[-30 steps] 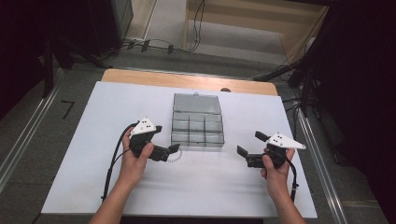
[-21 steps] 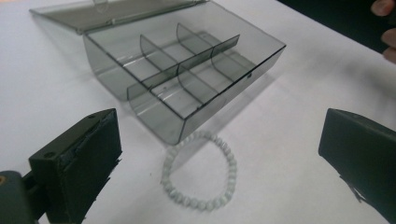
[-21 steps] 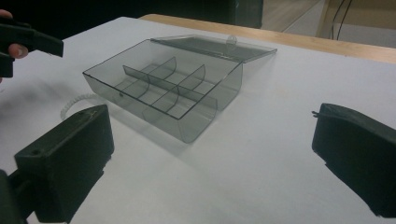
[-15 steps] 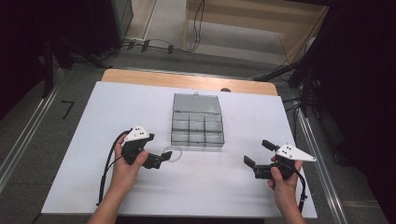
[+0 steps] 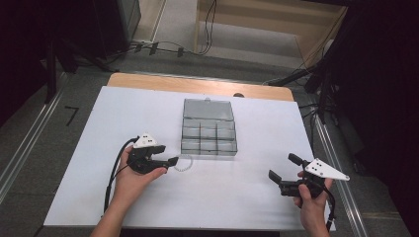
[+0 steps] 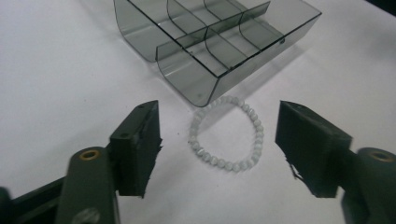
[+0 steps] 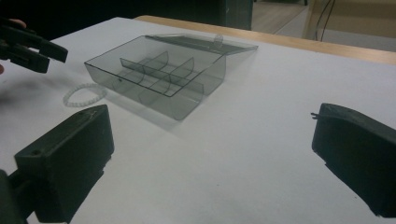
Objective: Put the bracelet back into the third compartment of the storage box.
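Observation:
A white bead bracelet [image 6: 211,159] lies flat on the white table, just in front of the near left corner of a smoky clear compartment box [image 5: 208,133] whose lid lies open. My left gripper [image 6: 219,111] straddles the bracelet. Its jaws have just been closing, and both pads still stand clear of the beads, so it is open. In the high view the left gripper [image 5: 170,161] sits beside the bracelet [image 5: 184,164]. My right gripper [image 5: 282,167] hovers open and empty near the table's right front corner. From the right gripper [image 7: 212,116] the box [image 7: 173,77] and bracelet [image 7: 84,94] lie ahead.
The white table [image 5: 123,118] has a bare wooden strip [image 5: 197,85] along its far edge. Dark floor, cables and equipment surround it. The box compartments look empty. Wide bare tabletop lies between the two hands and to the left of the box.
The right hand has drawn back toward the near right corner of the table. The left hand has stayed by the bracelet, shifting slightly toward the near side.

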